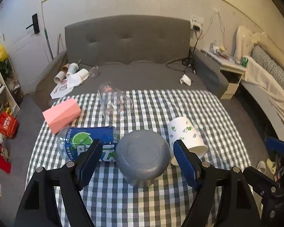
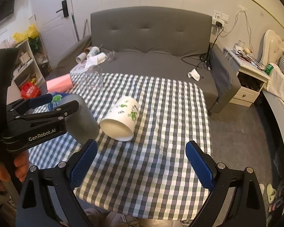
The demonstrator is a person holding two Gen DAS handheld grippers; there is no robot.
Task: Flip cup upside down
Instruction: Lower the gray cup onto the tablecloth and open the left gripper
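A grey cup (image 1: 143,156) stands upside down on the checked tablecloth (image 1: 142,198), its flat base facing up. My left gripper (image 1: 137,162) is open, its blue pads on either side of the cup without touching it. In the right wrist view the grey cup (image 2: 81,119) sits behind the left gripper (image 2: 53,102). My right gripper (image 2: 142,162) is open and empty above the near part of the cloth (image 2: 151,160). A white paper cup (image 1: 186,139) with green prints lies on its side right of the grey cup; it also shows in the right wrist view (image 2: 121,118).
A plastic bottle (image 1: 85,143) with a blue-green label lies left of the grey cup. A pink box (image 1: 61,114) and a clear glass (image 1: 114,104) lying on its side sit further back. A grey sofa (image 1: 126,43) with several loose cups stands behind the table.
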